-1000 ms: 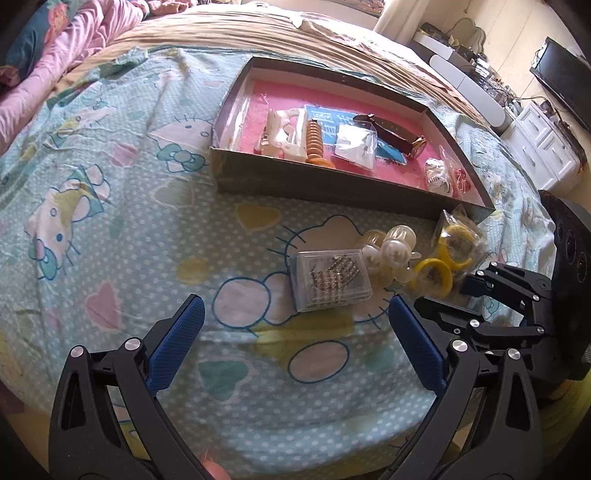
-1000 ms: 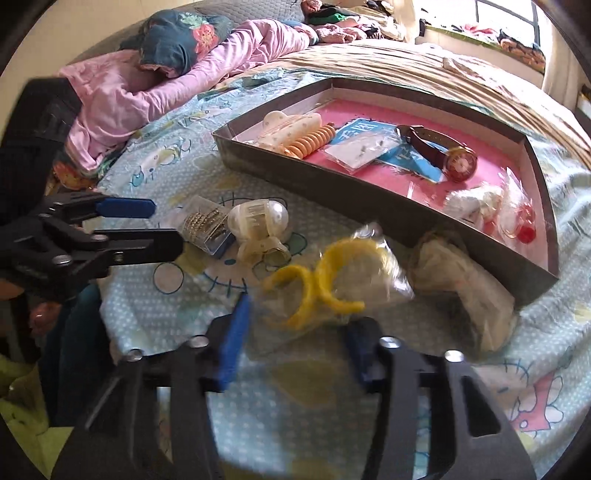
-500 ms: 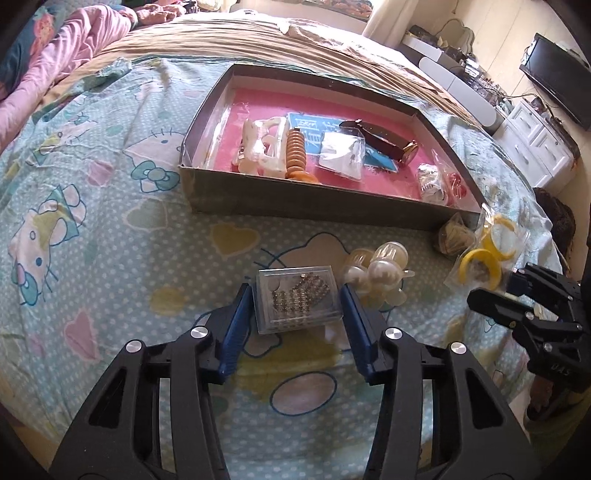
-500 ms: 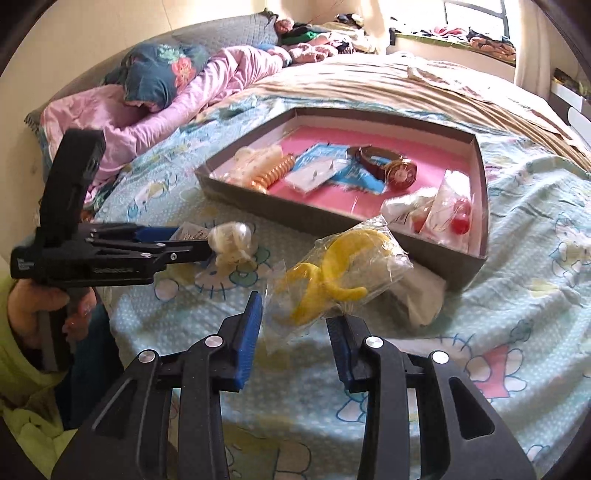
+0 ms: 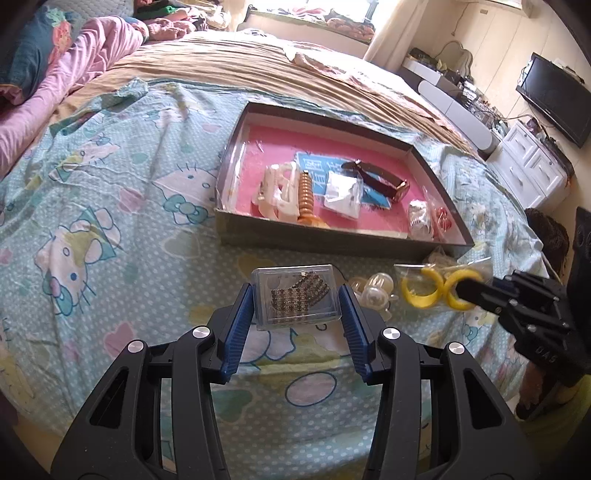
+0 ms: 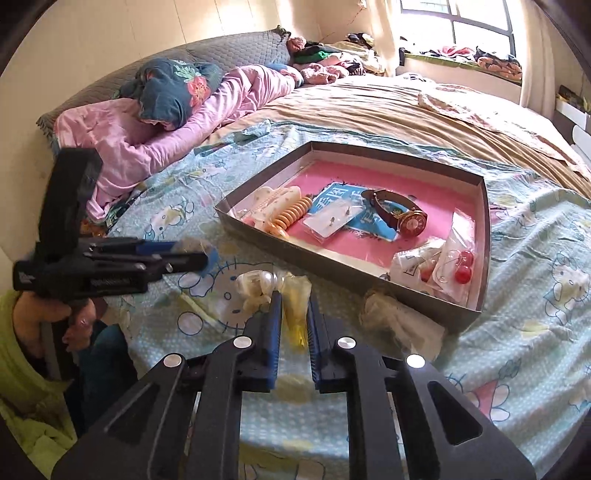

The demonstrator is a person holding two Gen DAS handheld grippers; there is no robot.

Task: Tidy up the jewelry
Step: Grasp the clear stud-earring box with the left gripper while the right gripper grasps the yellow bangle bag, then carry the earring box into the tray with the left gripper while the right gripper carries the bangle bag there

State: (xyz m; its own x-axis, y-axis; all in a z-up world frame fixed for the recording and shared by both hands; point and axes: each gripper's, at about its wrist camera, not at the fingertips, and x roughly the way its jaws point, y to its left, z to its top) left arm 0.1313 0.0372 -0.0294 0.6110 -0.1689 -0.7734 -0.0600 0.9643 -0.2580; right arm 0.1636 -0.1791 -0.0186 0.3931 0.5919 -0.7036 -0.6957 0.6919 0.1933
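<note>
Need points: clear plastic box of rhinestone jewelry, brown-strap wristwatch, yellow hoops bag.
clear plastic box of rhinestone jewelry [image 5: 295,295], left wrist view, lid centre
brown-strap gold wristwatch [image 6: 413,221], right wrist view, dial
bag of yellow hoops [image 5: 424,291], left wrist view, left hoop

Daylit, bright overall. Source is the window [image 6: 476,22] at 1 o'clock in the right wrist view, blown out to white there; same glare at 12 o'clock in the left wrist view. Bedspread [image 5: 122,206] evenly lit, shadows soft. Heavy fisheye bending with dark corners in both views. Left gripper [image 6: 207,254] tip motion-blurred; the rest reasonably sharp.
</note>
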